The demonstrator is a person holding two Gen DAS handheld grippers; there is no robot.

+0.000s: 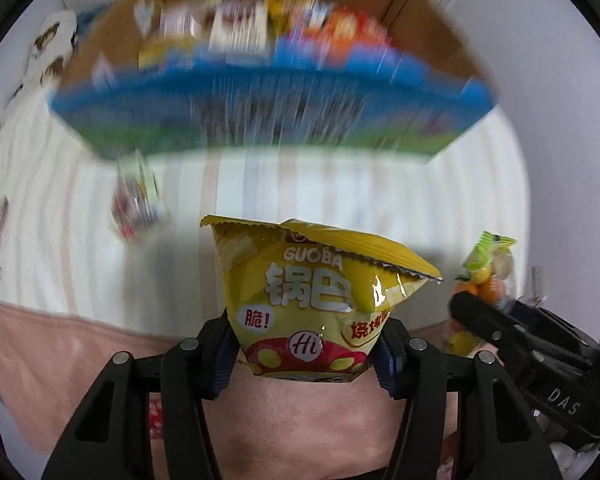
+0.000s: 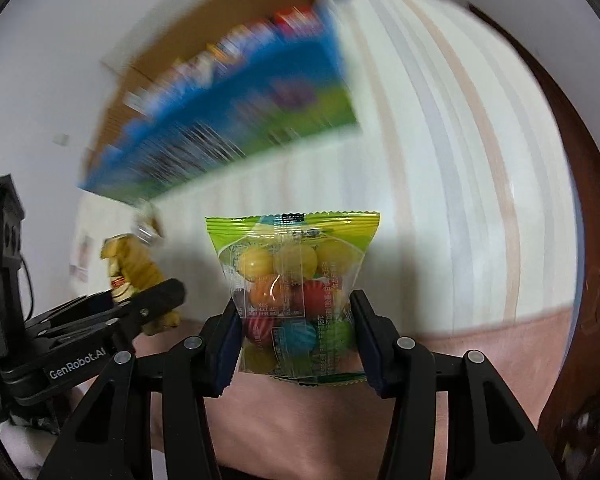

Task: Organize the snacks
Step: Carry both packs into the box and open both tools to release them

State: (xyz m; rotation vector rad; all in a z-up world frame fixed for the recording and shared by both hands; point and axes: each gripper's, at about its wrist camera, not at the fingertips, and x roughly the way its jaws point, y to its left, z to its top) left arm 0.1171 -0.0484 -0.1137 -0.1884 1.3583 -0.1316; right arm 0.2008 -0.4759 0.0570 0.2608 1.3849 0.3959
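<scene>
My left gripper (image 1: 304,354) is shut on the lower end of a yellow GUOBA snack bag (image 1: 316,284), held up off the bed. My right gripper (image 2: 296,344) is shut on a clear bag of coloured candy balls (image 2: 294,292) with a green top. In the left wrist view the candy bag (image 1: 486,276) and the right gripper's fingers (image 1: 484,324) show at the right. The right wrist view has the yellow bag (image 2: 134,276) and the left gripper's fingers (image 2: 156,300) at the left. Beyond stands a blue-fronted cardboard box (image 1: 268,108), blurred, holding several packs.
A striped white sheet (image 1: 340,188) covers the bed, with a pink cover (image 1: 60,352) at the near edge. One small packet (image 1: 138,204) lies on the sheet in front of the box. A dark wooden frame (image 2: 588,240) runs along the right. White walls stand behind.
</scene>
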